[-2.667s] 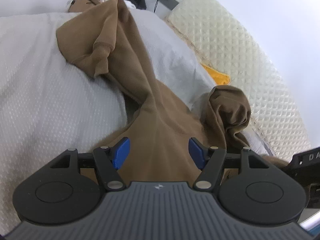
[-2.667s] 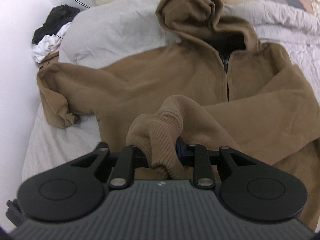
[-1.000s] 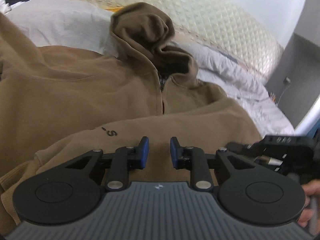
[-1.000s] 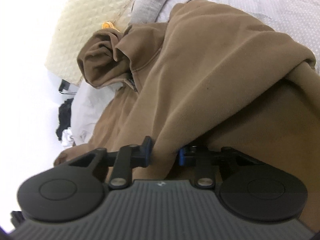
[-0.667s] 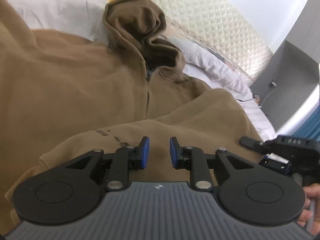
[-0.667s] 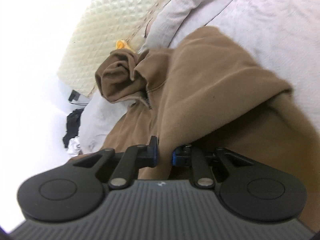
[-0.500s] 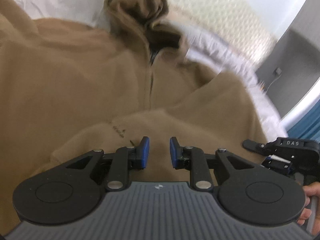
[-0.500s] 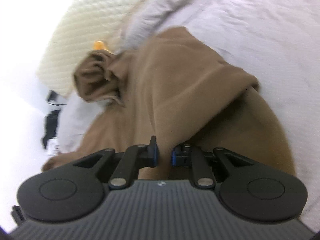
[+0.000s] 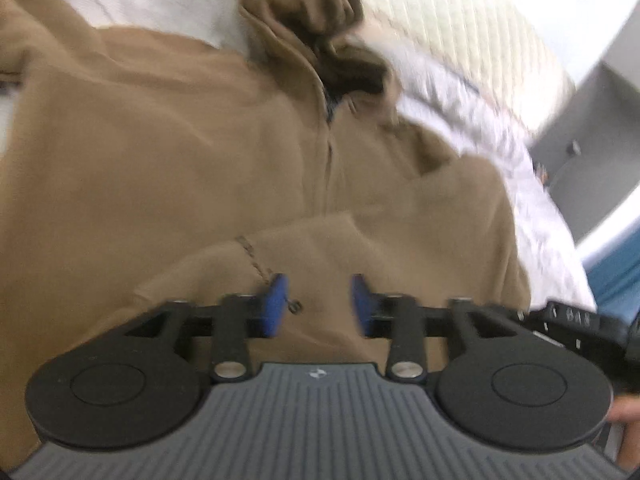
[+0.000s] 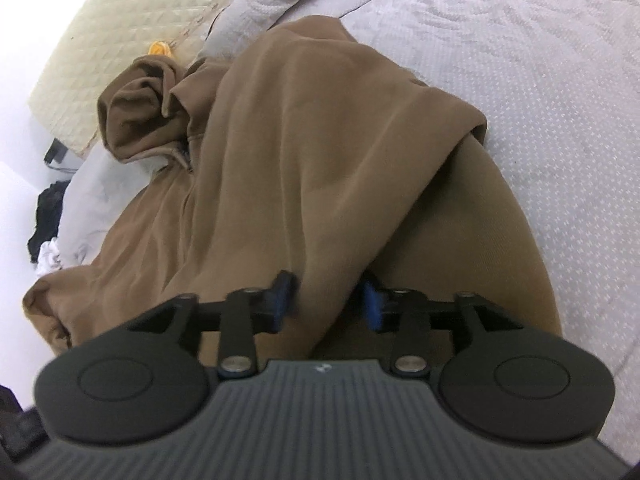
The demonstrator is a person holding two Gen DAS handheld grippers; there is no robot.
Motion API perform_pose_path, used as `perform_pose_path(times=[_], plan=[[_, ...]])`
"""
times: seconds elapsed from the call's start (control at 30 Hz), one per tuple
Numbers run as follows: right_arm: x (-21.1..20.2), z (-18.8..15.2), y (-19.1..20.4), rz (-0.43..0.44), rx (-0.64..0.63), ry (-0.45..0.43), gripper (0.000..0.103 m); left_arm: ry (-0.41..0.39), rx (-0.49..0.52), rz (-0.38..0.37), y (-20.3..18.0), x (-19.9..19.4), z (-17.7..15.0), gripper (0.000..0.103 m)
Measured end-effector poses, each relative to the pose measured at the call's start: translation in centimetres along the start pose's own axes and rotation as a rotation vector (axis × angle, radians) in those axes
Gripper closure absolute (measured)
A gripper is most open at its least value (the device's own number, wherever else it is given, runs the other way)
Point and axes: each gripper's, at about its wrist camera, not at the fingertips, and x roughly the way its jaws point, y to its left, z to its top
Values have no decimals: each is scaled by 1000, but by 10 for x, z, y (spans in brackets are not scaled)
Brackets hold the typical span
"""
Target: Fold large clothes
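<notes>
Brown hoodie (image 9: 168,152) lies front-up on the white bedspread (image 10: 540,64), zip running up the middle to the hood (image 9: 308,12), which sits at the headboard end near the quilted cream pad (image 9: 460,36).

Going left to right from the zip:
- Left of the zip: the chest panel is flat; the far sleeve trails off toward the dark clothes pile (image 10: 46,216) by the wall.
- Left gripper (image 9: 318,302): over the lower front just left of the zip line, with a folded-over flap of fabric and a small dark drawcord end beside its left pad. Jaws are opening and nothing is between them. Released.
- Right of the zip: the sleeve (image 10: 320,128) is folded across the body toward the zip, a thick ridge of cloth.
- Right gripper (image 10: 328,300): at the near end of that ridge. Jaws are opening; the fold still sits between the pads, but they don't look to be pressing it. Reads as let go.

Step, as I judge it: right-side sleeve fold just laid down, both claws letting go.

Next probably calls for: backing both claws clear without dragging the fold, then going for the far sleeve left of the zip and bringing it across the same way. Frame is motion-blurred on the left view, so the flap's edge detail is unclear.
</notes>
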Motion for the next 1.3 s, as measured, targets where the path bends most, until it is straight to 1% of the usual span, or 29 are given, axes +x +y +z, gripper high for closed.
perform_pose_path(times=[0.03, 0.13, 0.23, 0.3, 0.4, 0.53, 0.67, 0.77, 0.83, 0.87, 0.9, 0.97, 1.0, 1.07, 1.13, 1.2, 1.3], plan=[[-5, -1, 2, 5, -4, -2, 36, -34, -15, 2, 4, -10, 1, 46], [-19, -4, 11, 14, -44, -27, 35, -111, -60, 61, 17, -35, 4, 44], [-34, -6, 21, 18, -108, -85, 35, -154, -81, 164, 27, -48, 6, 41], [-40, -8, 28, 4, -158, -131, 35, -146, -89, 229, 32, -46, 6, 41], [-41, -8, 40, 1, -234, -179, 35, -69, -98, 285, 38, -30, 8, 41], [-29, -10, 49, 4, -321, -179, 35, 15, -132, 289, 49, -14, 2, 41], [-10, -13, 52, -27, -369, -148, 36, 33, -169, 287, 56, -13, -1, 41], [5, -15, 54, -47, -394, -102, 36, 36, -155, 307, 54, -8, -5, 41], [15, -18, 54, -69, -409, -62, 36, 27, -136, 321, 51, -7, -6, 43], [20, -20, 54, -82, -419, -50, 36, 20, -135, 321, 50, -6, -7, 44], [24, -22, 55, -95, -431, -45, 36, 17, -133, 320, 50, -7, -8, 50], [29, -26, 59, -114, -448, -42, 35, 16, -137, 314, 51, -8, -9, 66], [31, -27, 61, -122, -457, -44, 34, 20, -136, 307, 51, -9, -9, 67], [34, -29, 66, -129, -476, -51, 32, 8, -120, 318, 46, -11, -9, 74], [35, -30, 68, -131, -489, -58, 31, -15, -127, 317, 44, -13, -7, 78], [33, -29, 67, -128, -494, -57, 31, -29, -157, 298, 45, -18, -4, 80], [22, -26, 64, -93, -469, -68, 32, -55, -175, 273, 43, -30, 3, 81]])
